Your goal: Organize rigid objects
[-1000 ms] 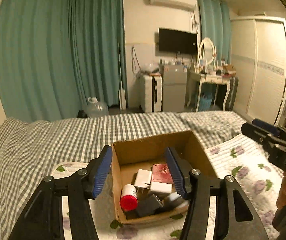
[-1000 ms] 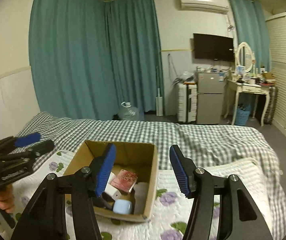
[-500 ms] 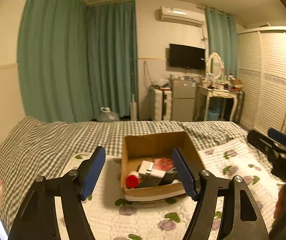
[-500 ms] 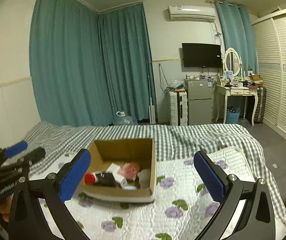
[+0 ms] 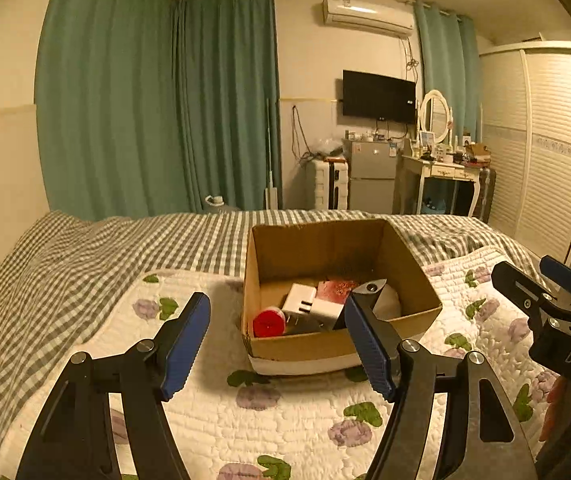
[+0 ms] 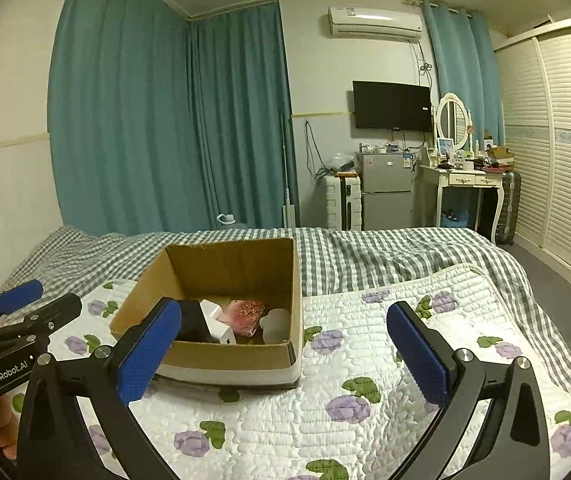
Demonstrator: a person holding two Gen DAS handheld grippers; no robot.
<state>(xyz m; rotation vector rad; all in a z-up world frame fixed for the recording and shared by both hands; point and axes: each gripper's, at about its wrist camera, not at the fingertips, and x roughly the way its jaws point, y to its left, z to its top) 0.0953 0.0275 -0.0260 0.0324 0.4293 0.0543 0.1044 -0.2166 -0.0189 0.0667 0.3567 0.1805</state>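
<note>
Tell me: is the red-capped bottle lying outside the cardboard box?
No. The red-capped bottle sits inside the cardboard box, at its near-left corner beside a white charger.

An open cardboard box (image 5: pixel 337 344) is sitting upright on the floral quilt (image 5: pixel 293 420) of the bed, its flaps gone and its base edged in white. Inside, several rigid items are lying jumbled on the bottom. A red-capped bottle (image 5: pixel 268 323) is lying on its side against the near left corner. Next to it a white plug adapter (image 5: pixel 299 300) is resting tilted, its prongs showing. Behind that a red patterned packet (image 6: pixel 244 314) is lying flat. A pale rounded object (image 6: pixel 275 324) is leaning against the right wall, and a black block (image 6: pixel 193 320) is sitting near the front.
</note>
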